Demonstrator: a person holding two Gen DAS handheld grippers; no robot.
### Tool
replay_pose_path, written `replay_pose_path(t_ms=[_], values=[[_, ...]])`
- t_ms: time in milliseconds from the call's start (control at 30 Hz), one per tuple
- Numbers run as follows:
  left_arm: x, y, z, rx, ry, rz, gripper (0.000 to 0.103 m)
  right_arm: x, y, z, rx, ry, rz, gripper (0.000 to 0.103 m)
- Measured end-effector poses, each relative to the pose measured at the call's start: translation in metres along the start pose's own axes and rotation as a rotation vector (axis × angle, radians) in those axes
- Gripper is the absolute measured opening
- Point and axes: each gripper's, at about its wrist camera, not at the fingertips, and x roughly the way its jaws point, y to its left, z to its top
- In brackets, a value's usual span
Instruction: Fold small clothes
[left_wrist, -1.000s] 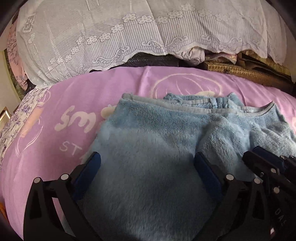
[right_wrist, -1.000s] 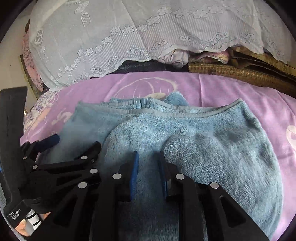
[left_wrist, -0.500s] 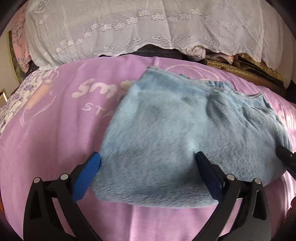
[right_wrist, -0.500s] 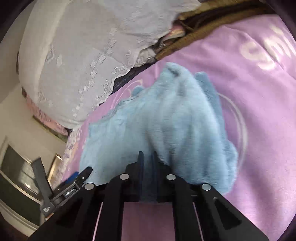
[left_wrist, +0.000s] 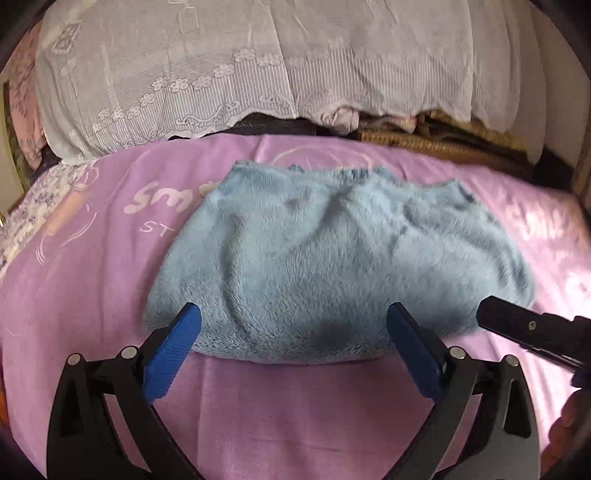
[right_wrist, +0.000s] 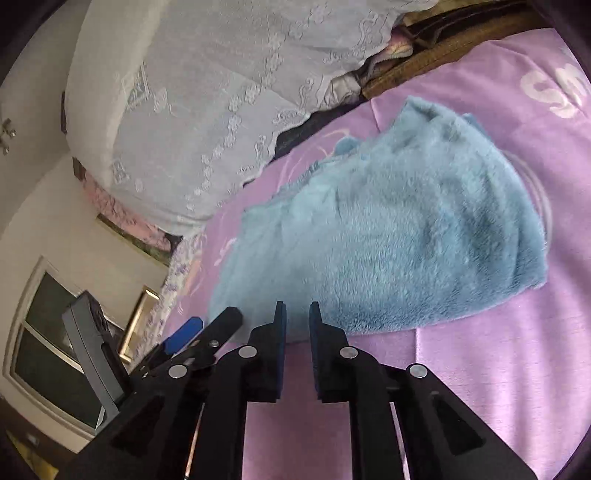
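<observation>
A fluffy light-blue garment (left_wrist: 332, 258) lies folded on the purple sheet (left_wrist: 295, 413); it also shows in the right wrist view (right_wrist: 399, 236). My left gripper (left_wrist: 295, 325) is wide open, its blue pads (left_wrist: 173, 347) just at the garment's near edge, holding nothing. My right gripper (right_wrist: 297, 314) has its jaws a narrow gap apart at the garment's near edge, with no cloth between them. Its black body shows at the right of the left wrist view (left_wrist: 532, 328).
A white lace cover (left_wrist: 258, 66) drapes over piled bedding at the back. Woven mats (left_wrist: 424, 136) lie behind the sheet at right. A floral cloth (left_wrist: 33, 214) lies at the left edge. A framed window (right_wrist: 48, 354) is at far left.
Both grippers have pulled back from the garment. The right gripper let go of the cloth and its jaws parted slightly. The garment now lies folded over itself.
</observation>
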Motion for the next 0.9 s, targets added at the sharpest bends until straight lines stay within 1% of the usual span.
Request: replay_pose_path(t_ms=[33,67,100,133,233,267,333,367,400,433,467,533,567,633,700,733,767,800,833,867,900], values=[[0.017,-0.003,-0.006,0.020,0.055,0.025,0.099,0.012,-0.006,-0.003,0.010,0.033,-0.040,0.013],[0.030,-0.001,-0.010,0.020,0.110,0.017,0.099,0.024,-0.016,-0.008,0.037,0.076,-0.075,0.007],[0.033,0.003,-0.010,0.002,0.126,-0.002,0.099,0.033,-0.026,-0.012,0.067,0.108,-0.080,0.000],[0.030,0.007,-0.010,-0.016,0.112,-0.017,0.099,0.032,-0.030,-0.013,0.089,0.106,-0.066,0.000],[0.022,0.005,-0.011,0.001,0.095,-0.002,0.099,0.025,-0.026,-0.012,0.092,0.109,-0.058,0.003],[0.013,0.006,-0.008,0.006,0.076,-0.004,0.098,0.021,-0.022,-0.013,0.090,0.107,-0.058,0.007],[-0.004,0.012,0.002,-0.010,0.017,-0.016,0.098,0.006,-0.007,-0.009,0.049,0.082,-0.014,0.008],[-0.011,0.017,0.010,-0.021,-0.010,-0.013,0.098,-0.002,0.002,-0.004,0.018,0.064,0.005,0.017],[-0.015,0.021,0.019,-0.033,-0.027,-0.010,0.098,-0.011,0.008,0.002,-0.003,0.047,0.016,0.030],[-0.015,0.027,0.030,-0.050,-0.036,-0.017,0.098,-0.016,0.014,0.010,-0.019,0.025,0.021,0.036],[-0.011,0.030,0.041,-0.062,-0.034,-0.024,0.098,-0.019,0.018,0.021,-0.032,-0.007,0.011,0.038],[0.004,0.034,0.065,-0.080,-0.030,-0.011,0.098,-0.015,0.020,0.050,-0.031,-0.059,-0.041,0.038],[0.014,0.035,0.076,-0.091,-0.015,-0.007,0.098,-0.007,0.017,0.067,-0.012,-0.078,-0.043,0.038],[0.040,0.036,0.094,-0.107,0.009,-0.002,0.098,0.010,0.004,0.097,0.054,-0.116,-0.044,0.038],[0.067,0.038,0.103,-0.121,0.027,0.015,0.098,0.028,-0.018,0.118,0.107,-0.155,-0.091,0.038],[0.082,0.040,0.103,-0.126,0.035,0.057,0.098,0.037,-0.032,0.123,0.130,-0.171,-0.128,0.035],[0.098,0.045,0.101,-0.134,0.056,0.107,0.098,0.046,-0.047,0.127,0.146,-0.180,-0.165,0.026],[0.116,0.052,0.096,-0.152,0.090,0.152,0.099,0.051,-0.064,0.125,0.146,-0.188,-0.194,0.000],[0.134,0.062,0.087,-0.187,0.143,0.139,0.099,0.054,-0.076,0.122,0.145,-0.194,-0.220,0.000],[0.142,0.073,0.082,-0.254,0.172,0.075,0.099,0.053,-0.087,0.123,0.188,-0.193,-0.176,0.000],[0.141,0.083,0.082,-0.303,0.165,0.051,0.099,0.050,-0.092,0.127,0.223,-0.188,-0.154,0.000]])
